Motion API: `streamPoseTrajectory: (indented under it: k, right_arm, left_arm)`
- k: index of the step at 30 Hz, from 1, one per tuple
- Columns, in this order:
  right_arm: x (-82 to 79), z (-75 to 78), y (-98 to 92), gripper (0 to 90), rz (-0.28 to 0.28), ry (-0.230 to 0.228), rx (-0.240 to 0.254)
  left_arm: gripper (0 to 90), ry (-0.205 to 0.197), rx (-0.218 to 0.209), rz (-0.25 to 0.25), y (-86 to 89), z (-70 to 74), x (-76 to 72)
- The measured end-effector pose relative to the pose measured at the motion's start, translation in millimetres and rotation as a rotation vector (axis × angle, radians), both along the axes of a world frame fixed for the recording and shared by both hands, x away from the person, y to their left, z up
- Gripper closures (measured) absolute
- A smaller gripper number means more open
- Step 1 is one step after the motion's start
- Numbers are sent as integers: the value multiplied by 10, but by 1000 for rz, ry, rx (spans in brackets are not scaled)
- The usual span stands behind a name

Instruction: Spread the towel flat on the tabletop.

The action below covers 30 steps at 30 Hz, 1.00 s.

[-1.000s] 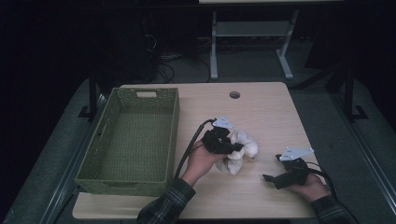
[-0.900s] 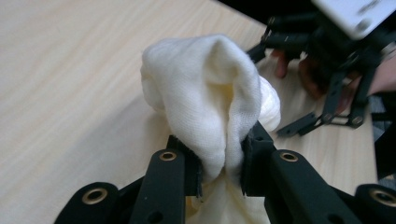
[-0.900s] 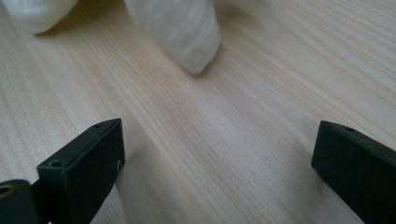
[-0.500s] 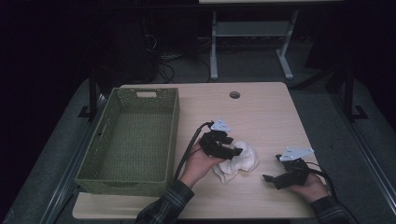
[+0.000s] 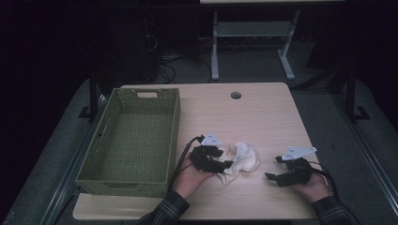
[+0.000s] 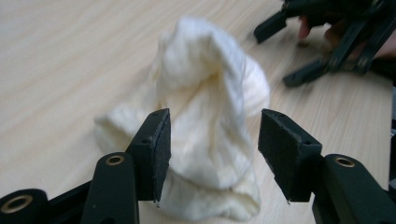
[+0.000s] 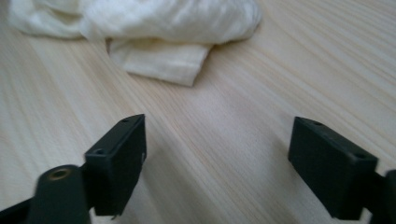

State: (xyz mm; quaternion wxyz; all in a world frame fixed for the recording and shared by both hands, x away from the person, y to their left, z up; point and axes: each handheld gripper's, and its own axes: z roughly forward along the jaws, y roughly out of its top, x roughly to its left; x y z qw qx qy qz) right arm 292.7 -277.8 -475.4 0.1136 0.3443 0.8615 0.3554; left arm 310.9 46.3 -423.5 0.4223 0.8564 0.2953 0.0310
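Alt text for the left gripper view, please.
A crumpled white cloth lies on a light wooden table, framed by the open left gripper, whose jaws have just been opening. The right gripper shows at top right.

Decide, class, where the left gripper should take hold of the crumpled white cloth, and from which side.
Grip the raised fold of the white cloth that stands between the open pads of the left gripper. Come from the basket side: that ridge is narrow enough to pinch.
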Motion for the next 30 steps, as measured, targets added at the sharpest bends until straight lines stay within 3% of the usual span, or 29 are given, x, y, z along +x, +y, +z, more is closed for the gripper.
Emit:
streamPoseTrajectory:
  k: [2,3,4,5,6,15,18,19,21,23,25,27,30]
  right_arm:
    - [7,20,-4,231,0,5,13]
    - [10,88,-17,297,13,-20,42]
    - [10,88,-17,297,13,-20,42]
    - [7,160,0,310,25,-35,88]
    - [15,182,17,310,35,-36,98]
    - [55,241,264,365,107,-43,107]
    - [67,243,390,448,132,-36,90]
    - [88,229,439,532,136,-33,70]
    - [104,224,442,568,145,-33,69]
    - [137,228,448,689,143,4,110]
    - [166,231,439,813,155,7,122]
    - [175,235,425,845,156,6,126]
    - [157,301,374,854,151,-3,142]
  left_arm:
    - [435,7,7,12,4,-39,-21]
    - [435,7,19,11,10,-57,-31]
    - [435,2,39,9,19,-71,-47]
    - [431,-1,54,12,26,-95,-79]
    - [428,-1,54,12,26,-95,-79]
    - [418,11,54,38,52,-193,-85]
    - [497,9,48,29,56,-203,-65]
    - [548,7,56,30,54,-210,-47]
    - [583,10,57,30,53,-220,-22]
    - [673,22,51,30,56,-233,13]
    - [816,30,46,18,52,-231,39]
    - [889,33,41,5,61,-207,46]
    - [896,19,15,2,77,-124,33]
